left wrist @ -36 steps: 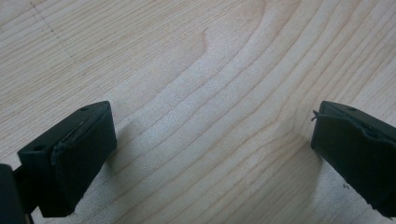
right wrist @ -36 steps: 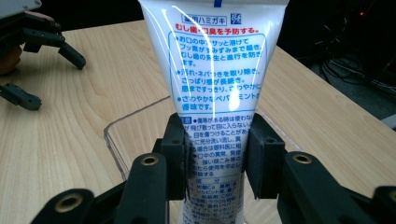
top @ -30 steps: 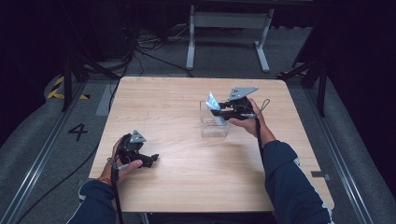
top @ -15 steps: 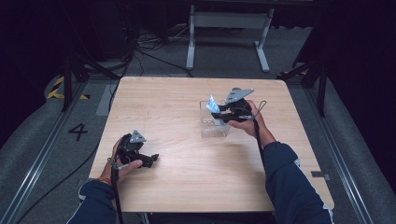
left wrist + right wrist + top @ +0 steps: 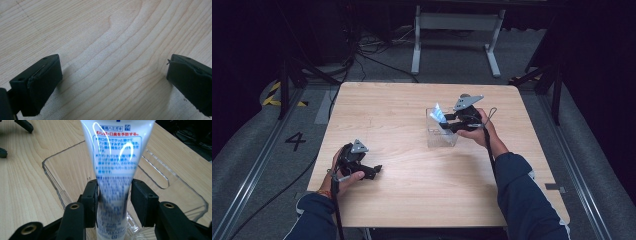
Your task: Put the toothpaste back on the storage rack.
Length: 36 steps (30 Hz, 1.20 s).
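Note:
A white tube (image 5: 116,157) with blue printed text, seemingly toothpaste, is clamped between the black jaws of my right gripper (image 5: 113,195). It hangs over a clear plastic bin (image 5: 62,185). From above, the right gripper (image 5: 447,123) holds the tube (image 5: 437,114) at the top of the clear bin (image 5: 437,140), right of the table's centre. My left gripper (image 5: 374,171) rests near the front left of the wooden table (image 5: 402,105). The left gripper (image 5: 112,82) stands open with only bare wood between its jaws.
The table's edges drop to a dark floor with cables (image 5: 367,50) and a metal stand (image 5: 457,30) at the back. A floor marking "4" (image 5: 295,141) lies left of the table.
The right gripper and the tube have shifted slightly over the bin. The left gripper has stayed put.

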Available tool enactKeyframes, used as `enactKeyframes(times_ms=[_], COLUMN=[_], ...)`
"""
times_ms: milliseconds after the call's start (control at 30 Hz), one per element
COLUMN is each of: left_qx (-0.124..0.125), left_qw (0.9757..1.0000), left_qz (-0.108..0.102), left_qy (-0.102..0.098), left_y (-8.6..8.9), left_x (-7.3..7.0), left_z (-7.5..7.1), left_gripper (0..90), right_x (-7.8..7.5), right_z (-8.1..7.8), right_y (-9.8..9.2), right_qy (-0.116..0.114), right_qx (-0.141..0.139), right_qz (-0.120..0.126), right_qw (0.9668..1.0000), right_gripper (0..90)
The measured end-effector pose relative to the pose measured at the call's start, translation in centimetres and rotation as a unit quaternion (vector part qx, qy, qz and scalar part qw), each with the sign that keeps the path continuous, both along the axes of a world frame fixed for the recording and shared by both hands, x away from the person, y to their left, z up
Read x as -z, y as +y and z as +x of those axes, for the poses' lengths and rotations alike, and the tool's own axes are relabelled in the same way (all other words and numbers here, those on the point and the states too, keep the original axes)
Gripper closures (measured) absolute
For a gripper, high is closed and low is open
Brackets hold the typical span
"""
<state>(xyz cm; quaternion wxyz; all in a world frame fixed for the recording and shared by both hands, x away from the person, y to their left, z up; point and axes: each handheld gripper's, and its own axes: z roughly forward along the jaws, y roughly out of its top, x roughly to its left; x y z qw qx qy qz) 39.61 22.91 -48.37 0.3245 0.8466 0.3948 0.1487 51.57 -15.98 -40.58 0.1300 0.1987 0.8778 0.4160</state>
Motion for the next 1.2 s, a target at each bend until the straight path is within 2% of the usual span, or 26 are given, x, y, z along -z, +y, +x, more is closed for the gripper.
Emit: enactKeyframes(times_ms=[167,500,700,1200], left_qx=[0.000,0.000,-0.001,0.000], left_qw=[1.0000,1.0000,1.0000,1.0000], left_qz=[0.000,0.000,-0.002,0.000], left_qy=[0.000,0.000,0.003,0.000], left_y=[0.0,0.0,0.0,0.0], left_x=[0.0,0.0,0.0,0.0], left_z=[0.0,0.0,0.0,0.0], left_gripper=[0.6,0.5,0.5,0.5], right_x=[0.2,-0.2,-0.8,-2.2], right_z=[-0.1,-0.5,-0.9,-2.6], right_y=[0.2,-0.1,-0.3,-0.4], right_qy=[0.003,-0.001,-0.005,-0.026], right_qx=[0.000,0.016,0.017,0.007], right_qz=[-0.013,-0.007,-0.001,-0.020], right_qw=[0.9999,0.9998,0.9998,0.9994], right_gripper=[54.4,40.9,38.5,34.1])
